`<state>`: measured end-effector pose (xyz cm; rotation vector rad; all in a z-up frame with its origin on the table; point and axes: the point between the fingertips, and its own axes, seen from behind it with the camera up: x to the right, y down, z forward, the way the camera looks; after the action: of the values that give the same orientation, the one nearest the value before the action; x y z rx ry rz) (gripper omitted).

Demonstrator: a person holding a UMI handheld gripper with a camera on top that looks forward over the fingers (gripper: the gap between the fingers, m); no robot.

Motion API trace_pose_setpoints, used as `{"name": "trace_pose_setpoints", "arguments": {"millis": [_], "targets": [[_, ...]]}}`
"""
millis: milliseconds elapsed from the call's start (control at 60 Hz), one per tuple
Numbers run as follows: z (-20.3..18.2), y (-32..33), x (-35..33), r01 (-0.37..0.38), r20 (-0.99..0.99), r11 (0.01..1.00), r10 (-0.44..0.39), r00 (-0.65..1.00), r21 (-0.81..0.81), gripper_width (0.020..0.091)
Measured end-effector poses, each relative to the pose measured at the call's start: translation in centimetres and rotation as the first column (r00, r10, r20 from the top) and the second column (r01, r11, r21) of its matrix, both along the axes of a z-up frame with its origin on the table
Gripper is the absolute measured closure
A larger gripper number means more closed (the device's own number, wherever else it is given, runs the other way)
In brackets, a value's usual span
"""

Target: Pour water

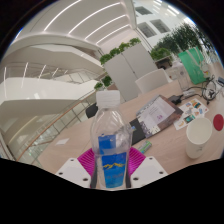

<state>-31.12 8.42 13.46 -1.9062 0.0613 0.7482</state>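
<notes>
Right now I am holding a clear plastic water bottle [109, 140] upright in my claw [112, 170], both fingers pressing on its lower body at the blue label. One pink pad [88, 162] is showing on the left of the bottle and the other is peeking out on the right, tight against the label. The bottle is wearing its white cap [109, 98], and the cap is sitting closed on the neck.

Beyond the fingers and off to the right, a white cup [199, 137] is standing on the wooden tabletop [168, 160], well apart from the bottle. Between the bottle and the cup, farther back, a flat printed paper [158, 113] is lying on the tabletop with some small items near it that I cannot make out. Farther off, white planter boxes [125, 70] with green plants [128, 48] are standing along the far side, and curved white balconies [55, 60] are rising behind the bottle.
</notes>
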Motion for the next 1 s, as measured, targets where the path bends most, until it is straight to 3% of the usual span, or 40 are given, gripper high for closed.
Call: {"name": "trace_pose_setpoints", "arguments": {"millis": [150,250,350,417,533,683,750,800,867,883,900,933,1000], "targets": [[4.8,2.0,4.9,0.044,-0.521,0.972,-0.163,0.838,-0.233,0.0716],[4.0,2.9,8.2,-0.022,-0.737,0.917,-0.305,0.603,-0.397,0.0716],[3.2,3.2,9.4,-0.158,-0.841,0.86,-0.409,0.355,-0.486,0.0717],[4.8,2.1,9.7,-0.263,-0.872,0.832,-0.458,0.171,-0.488,0.0716],[5.5,2.0,10.8,-0.352,-0.869,0.818,-0.494,-0.025,-0.455,0.0716],[5.7,3.3,10.5,-0.364,-0.849,0.803,-0.525,-0.059,-0.471,0.0717],[5.9,3.3,9.9,-0.372,-0.864,0.805,-0.503,-0.015,-0.463,0.0718],[6.8,2.9,9.3,-0.356,-0.893,0.822,-0.436,0.108,-0.445,0.0716],[8.3,1.4,8.0,-0.32,-0.884,0.866,-0.245,0.398,-0.384,0.0716],[8.3,-0.5,7.9,-0.318,-0.871,0.892,-0.146,0.47,-0.321,0.0716],[8.8,-0.5,8.1,-0.295,-0.841,0.913,-0.088,0.533,-0.283,0.0715],[11.6,1.5,9.3,-0.224,-0.749,0.94,-0.048,0.661,-0.258,0.0717],[16.8,3.0,13.6,-0.099,-0.531,0.994,0.064,0.845,-0.037,0.0715]]}}
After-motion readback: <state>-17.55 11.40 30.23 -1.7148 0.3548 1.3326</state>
